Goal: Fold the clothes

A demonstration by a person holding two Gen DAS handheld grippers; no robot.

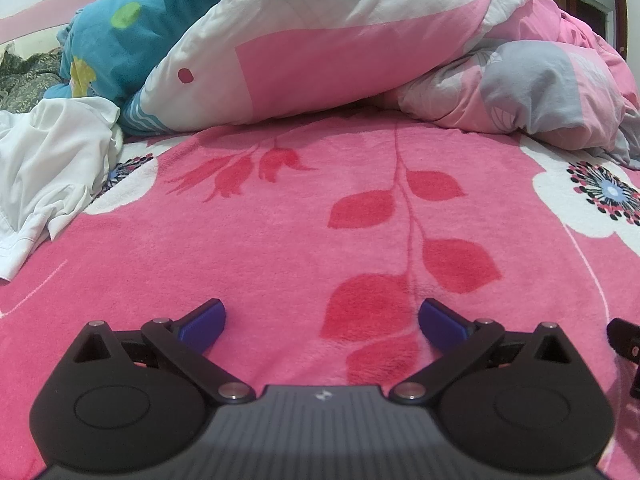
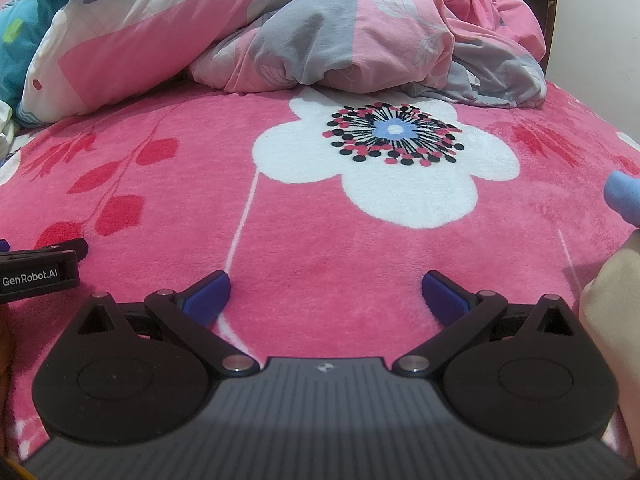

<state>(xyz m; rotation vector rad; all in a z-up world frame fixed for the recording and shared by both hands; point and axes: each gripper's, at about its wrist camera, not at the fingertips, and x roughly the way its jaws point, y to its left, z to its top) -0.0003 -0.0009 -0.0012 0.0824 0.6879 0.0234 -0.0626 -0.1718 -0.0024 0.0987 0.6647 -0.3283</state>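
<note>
Pink fleece bedspread (image 1: 280, 232), printed with red leaf sprays and large white flowers, covers the bed and lies bare across its middle, where no garment has yet been spread out. At the far left of the left wrist view, a white garment (image 1: 48, 168) sits crumpled in a loose heap on the spread, creased and unfolded, with what looks like a hemmed edge trailing toward the near side. Behind it a dark patterned fabric (image 1: 24, 80) is bunched against the wall, its kind too unclear to name. Next along the back, a teal quilt (image 1: 100, 44) with green and yellow spots is piled up, and a pink, white and grey quilt (image 1: 320, 48) slumps over most of the far edge of the bed.

Low over the middle of the spread, the left gripper (image 1: 322, 320) hangs with its blue-padded jaws spread wide and nothing between them, well apart from the white heap. Just beside it to the right, the right gripper (image 2: 326, 292) is likewise spread wide and empty above the stem of a white flower. At the right edge of that view a pale sleeve (image 2: 612, 300) and a light-blue object (image 2: 624, 196) intrude, the latter too cropped to identify.

Judged from this, folding has not begun: no folded piece is visible, and the garment remains to be fetched, flattened and folded.
</note>
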